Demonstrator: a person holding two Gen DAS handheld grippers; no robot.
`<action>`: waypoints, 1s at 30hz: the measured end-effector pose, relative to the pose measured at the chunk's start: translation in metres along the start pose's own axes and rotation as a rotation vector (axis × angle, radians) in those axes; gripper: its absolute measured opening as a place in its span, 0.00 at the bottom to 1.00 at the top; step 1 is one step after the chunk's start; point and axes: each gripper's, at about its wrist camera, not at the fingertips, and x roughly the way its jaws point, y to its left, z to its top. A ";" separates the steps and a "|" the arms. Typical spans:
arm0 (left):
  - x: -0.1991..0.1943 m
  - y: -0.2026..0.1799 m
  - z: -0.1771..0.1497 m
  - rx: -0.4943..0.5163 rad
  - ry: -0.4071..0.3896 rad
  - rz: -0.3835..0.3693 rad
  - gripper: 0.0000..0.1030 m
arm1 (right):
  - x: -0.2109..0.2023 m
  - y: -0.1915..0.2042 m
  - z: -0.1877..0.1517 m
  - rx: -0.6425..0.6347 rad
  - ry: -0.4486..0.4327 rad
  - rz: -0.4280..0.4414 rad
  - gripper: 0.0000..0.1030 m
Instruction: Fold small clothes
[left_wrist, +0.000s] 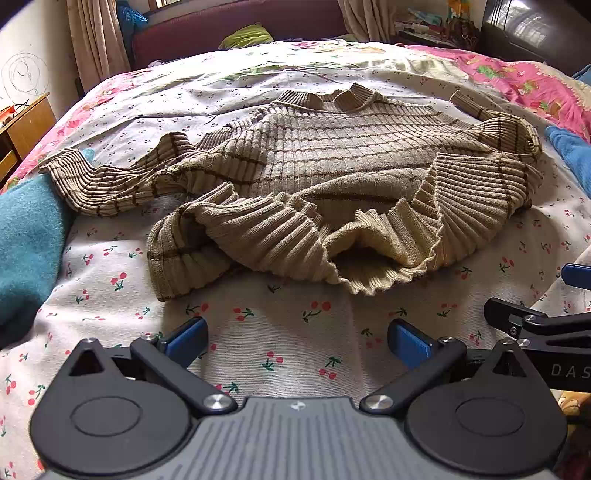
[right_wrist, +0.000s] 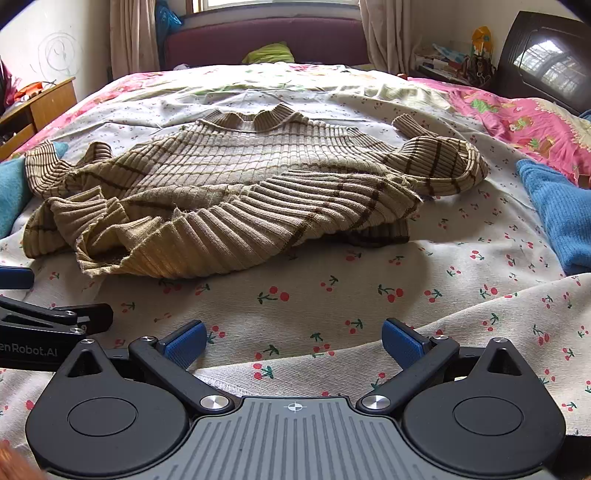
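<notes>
A small beige ribbed sweater with brown stripes lies crumpled on the cherry-print sheet, collar at the far side, its hem bunched and turned up toward me. It also shows in the right wrist view. One sleeve stretches left, the other curls at the right. My left gripper is open and empty, just short of the hem. My right gripper is open and empty, beside the left one, a little back from the sweater.
A teal cloth lies at the sheet's left edge and a blue cloth at its right. A pink floral blanket covers the far right. A maroon headboard, a wooden cabinet and a dark TV stand behind.
</notes>
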 end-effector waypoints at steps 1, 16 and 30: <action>0.000 0.000 0.000 0.000 0.000 0.000 1.00 | 0.000 0.000 0.000 0.000 0.000 0.000 0.98; 0.000 -0.002 0.000 0.001 -0.001 -0.002 1.00 | 0.000 -0.003 -0.002 0.000 0.002 -0.003 0.98; -0.001 -0.007 0.000 0.003 -0.001 -0.008 1.00 | 0.001 -0.001 0.000 -0.004 0.006 -0.010 0.98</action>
